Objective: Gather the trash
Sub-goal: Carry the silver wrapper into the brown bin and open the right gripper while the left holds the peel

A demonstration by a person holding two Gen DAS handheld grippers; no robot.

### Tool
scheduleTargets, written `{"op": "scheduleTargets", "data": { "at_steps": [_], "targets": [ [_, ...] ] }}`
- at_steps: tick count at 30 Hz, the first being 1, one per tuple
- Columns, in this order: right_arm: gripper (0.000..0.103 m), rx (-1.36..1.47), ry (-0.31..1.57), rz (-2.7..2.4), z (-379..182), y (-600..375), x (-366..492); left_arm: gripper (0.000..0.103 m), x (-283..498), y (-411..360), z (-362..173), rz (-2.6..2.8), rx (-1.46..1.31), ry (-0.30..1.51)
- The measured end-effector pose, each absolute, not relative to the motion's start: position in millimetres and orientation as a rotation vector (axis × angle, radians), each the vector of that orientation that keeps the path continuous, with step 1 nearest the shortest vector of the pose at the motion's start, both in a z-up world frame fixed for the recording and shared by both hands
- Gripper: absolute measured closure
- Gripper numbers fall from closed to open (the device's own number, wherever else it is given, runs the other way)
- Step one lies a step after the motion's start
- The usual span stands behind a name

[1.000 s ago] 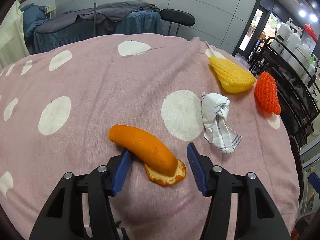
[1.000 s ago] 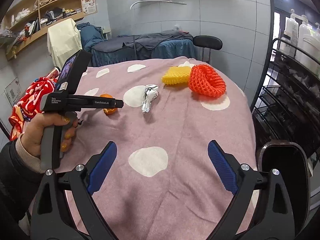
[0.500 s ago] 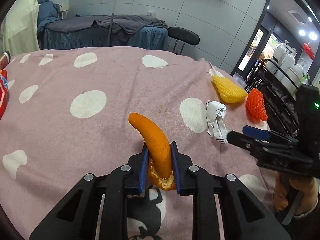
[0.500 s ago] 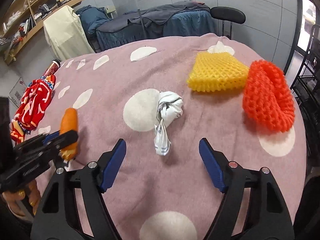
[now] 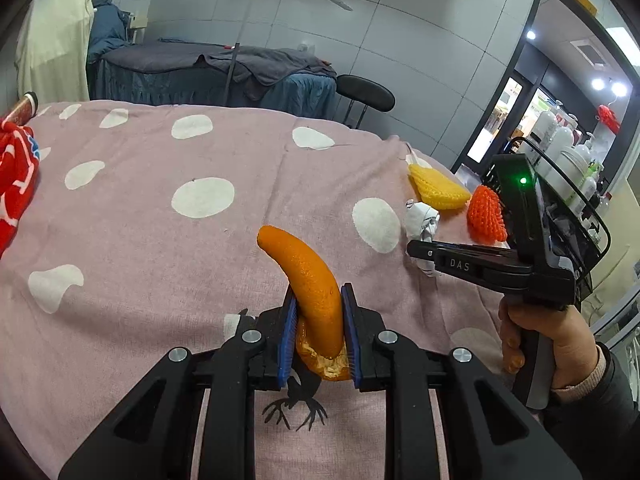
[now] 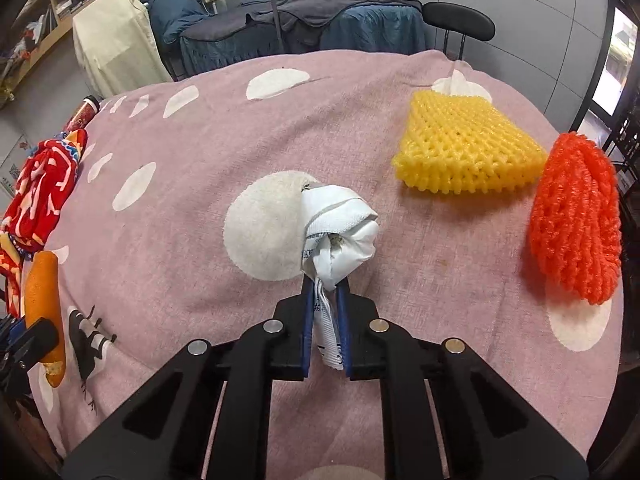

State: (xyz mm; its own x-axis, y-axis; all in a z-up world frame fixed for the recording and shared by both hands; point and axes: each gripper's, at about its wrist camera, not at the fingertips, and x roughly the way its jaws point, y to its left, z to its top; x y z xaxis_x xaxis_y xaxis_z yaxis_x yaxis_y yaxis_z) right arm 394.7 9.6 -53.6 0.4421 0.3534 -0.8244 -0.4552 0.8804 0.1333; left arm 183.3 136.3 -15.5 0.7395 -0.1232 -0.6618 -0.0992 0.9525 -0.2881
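Note:
My left gripper [image 5: 318,320] is shut on a curved orange peel [image 5: 308,280] and holds it above the pink spotted cloth [image 5: 160,248]. The peel also shows at the left edge of the right wrist view [image 6: 42,304]. My right gripper [image 6: 325,320] is shut on the tail of a crumpled white wrapper [image 6: 336,236], which rests on the cloth [image 6: 240,128]. The wrapper shows in the left wrist view [image 5: 420,220] in front of the right gripper. A yellow foam net [image 6: 464,148] and an orange-red foam net [image 6: 576,220] lie to the right.
A red patterned cloth [image 6: 40,184] and a can [image 6: 84,114] lie at the table's left edge. A black stool [image 6: 460,24] and a blue-draped bed [image 6: 304,28] stand behind the table. A wire rack with bottles [image 5: 568,152] stands at the right.
My left gripper shut on the orange peel and lifted it. My right gripper moved in to the white wrapper and shut on its tail.

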Motion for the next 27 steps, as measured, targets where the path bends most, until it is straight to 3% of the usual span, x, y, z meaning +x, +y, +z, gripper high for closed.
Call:
{"op": "scheduleTargets", "data": {
  "at_steps": [16, 27],
  "targets": [
    [0.091, 0.008, 0.761, 0.572, 16, -62, 263, 0.082, 151, 91, -10, -0.085, -0.295, 0.702],
    [0.091, 0.055, 0.693, 0.491, 23, -126, 200, 0.082, 136, 39, -7, -0.192, -0.245, 0.696]
  ]
}}
